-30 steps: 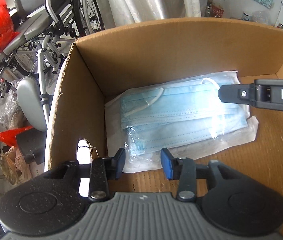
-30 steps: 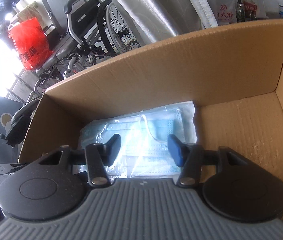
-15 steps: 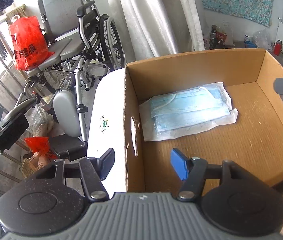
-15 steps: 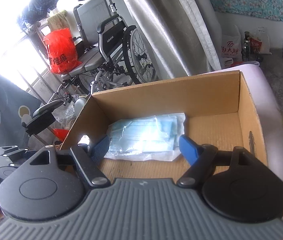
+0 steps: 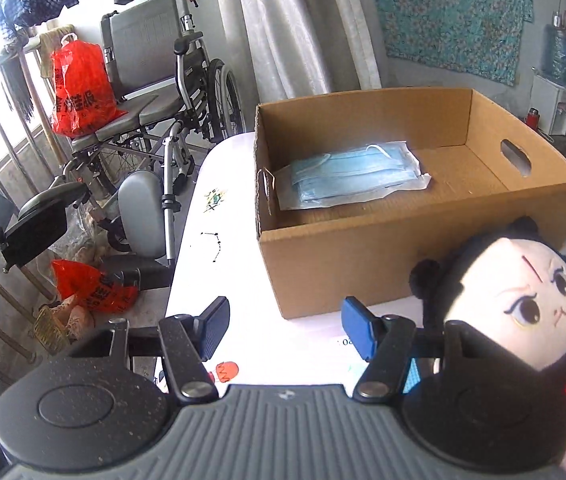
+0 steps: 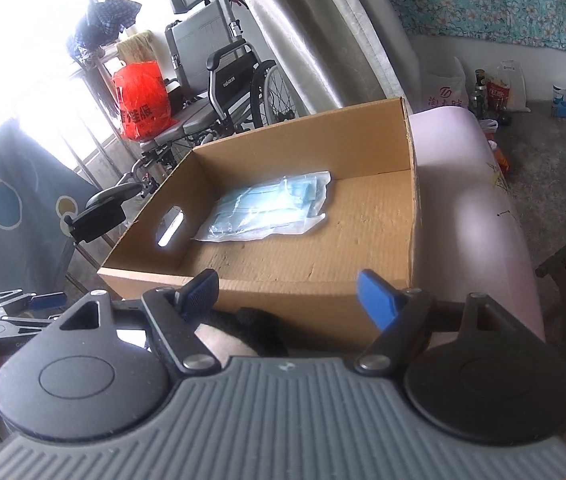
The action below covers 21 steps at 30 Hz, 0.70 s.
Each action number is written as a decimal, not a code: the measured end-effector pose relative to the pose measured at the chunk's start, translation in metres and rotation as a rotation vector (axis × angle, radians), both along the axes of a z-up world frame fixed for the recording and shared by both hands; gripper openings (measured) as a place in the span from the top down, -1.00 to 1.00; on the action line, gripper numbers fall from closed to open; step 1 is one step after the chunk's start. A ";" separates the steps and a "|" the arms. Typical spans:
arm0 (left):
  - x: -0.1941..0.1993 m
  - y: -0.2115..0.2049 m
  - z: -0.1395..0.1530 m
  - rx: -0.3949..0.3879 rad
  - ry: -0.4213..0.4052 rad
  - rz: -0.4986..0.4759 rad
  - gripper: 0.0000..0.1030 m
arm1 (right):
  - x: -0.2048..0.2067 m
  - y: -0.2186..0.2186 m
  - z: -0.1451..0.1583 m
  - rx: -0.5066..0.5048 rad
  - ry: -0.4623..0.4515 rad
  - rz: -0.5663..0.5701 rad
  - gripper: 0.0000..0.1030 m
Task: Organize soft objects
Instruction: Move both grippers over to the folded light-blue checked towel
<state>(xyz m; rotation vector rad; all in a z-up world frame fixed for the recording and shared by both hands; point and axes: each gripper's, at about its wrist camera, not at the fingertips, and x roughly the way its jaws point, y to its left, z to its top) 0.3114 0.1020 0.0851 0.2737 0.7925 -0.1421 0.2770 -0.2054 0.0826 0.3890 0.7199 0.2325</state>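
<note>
A clear pack of blue face masks [image 5: 353,176] lies inside the open cardboard box [image 5: 383,256], at its far left corner; it also shows in the right wrist view [image 6: 267,208] inside the box [image 6: 315,304]. A plush doll [image 5: 523,304] with black hair and a pale face lies on the table in front of the box, to the right of my left gripper [image 5: 285,330]. The left gripper is open and empty, near the box's front left corner. My right gripper [image 6: 289,292] is open and empty, just before the box's near wall, with the doll's dark hair [image 6: 259,330] below it.
The box stands on a pale pink table [image 5: 219,248]. A wheelchair [image 5: 151,92] with a red bag [image 5: 79,88] stands beyond the table's left edge. White curtains [image 5: 295,24] hang behind. My left gripper shows at the far left of the right wrist view [image 6: 47,300].
Both grippers have pulled back out of the box and away from the mask pack, and their jaws have opened wider. The doll has come into view.
</note>
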 end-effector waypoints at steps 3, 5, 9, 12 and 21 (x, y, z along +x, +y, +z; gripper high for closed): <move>-0.028 0.001 0.001 -0.002 -0.035 -0.026 -0.23 | -0.027 -0.007 0.007 -0.013 -0.017 0.028 -0.49; -0.045 0.002 0.004 -0.020 -0.043 -0.048 -0.23 | -0.044 -0.008 0.012 -0.047 -0.030 0.050 -0.49; -0.069 0.004 0.006 -0.049 -0.092 -0.092 -0.23 | -0.072 -0.011 0.020 -0.063 -0.055 0.067 -0.49; -0.078 0.006 -0.001 -0.064 -0.101 -0.085 -0.23 | -0.088 -0.012 0.021 -0.061 -0.050 0.078 -0.49; -0.122 0.017 -0.007 -0.082 -0.124 -0.086 -0.23 | -0.125 -0.022 0.009 -0.056 0.018 0.118 -0.49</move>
